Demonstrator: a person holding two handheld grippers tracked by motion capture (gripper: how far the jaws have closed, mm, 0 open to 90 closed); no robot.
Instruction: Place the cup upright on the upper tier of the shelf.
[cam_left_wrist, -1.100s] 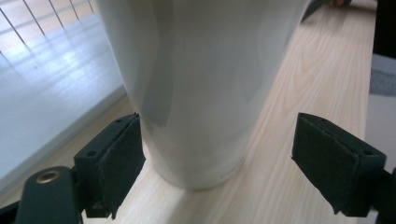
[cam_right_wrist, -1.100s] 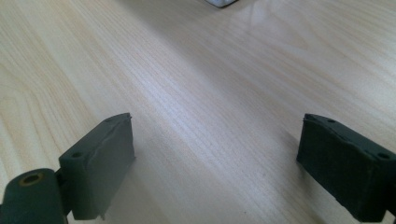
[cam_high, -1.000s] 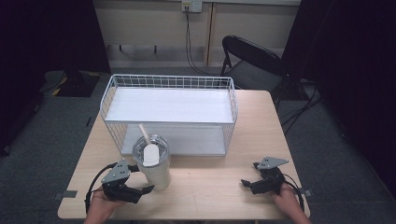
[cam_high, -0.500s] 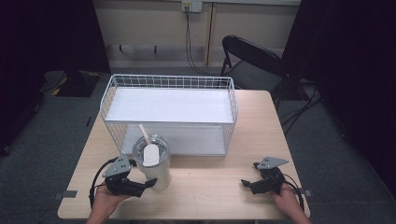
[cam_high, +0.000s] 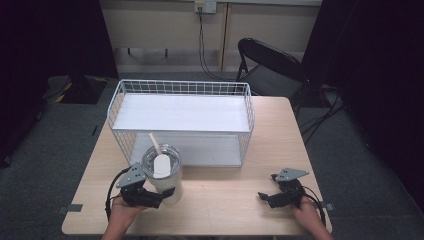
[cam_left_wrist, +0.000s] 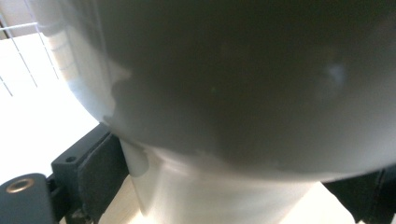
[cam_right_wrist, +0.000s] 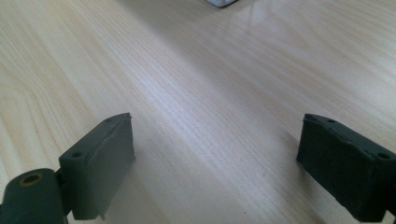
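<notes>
Left gripper (cam_high: 159, 196) around the tumbler, right one idle

The clear lidded tumbler (cam_high: 163, 172) with its straw stood on the wooden table (cam_high: 225, 205), just at the 6 o'clock side of the white wire basket (cam_high: 182, 122). The left jaws sat on either side of its base, but whether they were really pinching it couldn't be told. The right gripper (cam_high: 267, 197) rested spread wide over bare wood at about 3 o'clock of the cup. No readable writing anywhere.

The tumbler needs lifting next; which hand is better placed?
Left. The left tongs straddle the tumbler, which sits between their jaws in the left gripper view. The right tongs rest open on bare table.
</notes>
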